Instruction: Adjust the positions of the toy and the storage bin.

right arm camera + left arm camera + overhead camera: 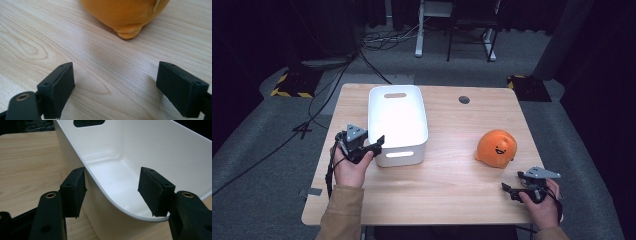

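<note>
**Left Grip on Bin Corner; Right Fingers Idle Near Toy**

At centre left of the high view, the white bin (397, 122) stands on the desk (447, 195) with its long axis running from the near edge toward the far edge. The left gripper (377, 143) meets the bin at its near left corner. In the left gripper view, the fingers (75, 191) straddle the rim: one outside the wall, the other inside the cavity. They are at their tightest setting, clamped on the bin wall.

At lower right of the high view, the right gripper (508, 189) rests low over the desk, its fingers (58, 87) spread wide with nothing between them. The orange toy (496, 148) lies just beyond them, up-frame and slightly left, apart from the fingertips.

Judgement: the right hand is the nearer one to the toy. Bare desk lies between toy and bin, giving room for transfer. The bin interior is vacant
</note>
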`<state>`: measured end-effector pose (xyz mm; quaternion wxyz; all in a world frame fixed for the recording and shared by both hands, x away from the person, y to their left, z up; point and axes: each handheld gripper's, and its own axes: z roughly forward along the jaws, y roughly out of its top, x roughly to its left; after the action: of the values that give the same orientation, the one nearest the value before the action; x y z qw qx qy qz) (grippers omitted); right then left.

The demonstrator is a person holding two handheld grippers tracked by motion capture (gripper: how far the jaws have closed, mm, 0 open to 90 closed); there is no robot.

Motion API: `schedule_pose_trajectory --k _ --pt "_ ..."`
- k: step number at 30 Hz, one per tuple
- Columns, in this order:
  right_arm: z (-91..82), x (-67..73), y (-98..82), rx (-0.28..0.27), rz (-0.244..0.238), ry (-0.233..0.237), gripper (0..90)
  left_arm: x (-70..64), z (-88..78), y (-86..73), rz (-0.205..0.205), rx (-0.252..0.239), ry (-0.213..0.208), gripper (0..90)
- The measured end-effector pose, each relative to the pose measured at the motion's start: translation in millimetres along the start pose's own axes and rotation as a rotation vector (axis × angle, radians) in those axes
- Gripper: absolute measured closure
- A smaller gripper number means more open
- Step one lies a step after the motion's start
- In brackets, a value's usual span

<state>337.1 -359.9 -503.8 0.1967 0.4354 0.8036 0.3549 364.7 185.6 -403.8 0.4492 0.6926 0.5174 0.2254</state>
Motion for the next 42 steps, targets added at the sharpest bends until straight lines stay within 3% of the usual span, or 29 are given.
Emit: schedule_pose_trajectory --k 10,11,42 --pt "0.0 0.0 0.0 0.0 0.0 0.0 15.2 -26.7 -9.6 -12.6 0.038 -0.018 -0.046 39.0" --pt "0.0 0.0 0.0 0.0 0.0 0.0 15.1 -31.3 -11.6 -13.7 0.057 -0.005 -0.054 38.2" --pt "0.0 0.0 0.0 0.0 0.001 0.0 15.2 -111.9 -41.4 -42.9 0.173 0.052 -0.217 31.6"
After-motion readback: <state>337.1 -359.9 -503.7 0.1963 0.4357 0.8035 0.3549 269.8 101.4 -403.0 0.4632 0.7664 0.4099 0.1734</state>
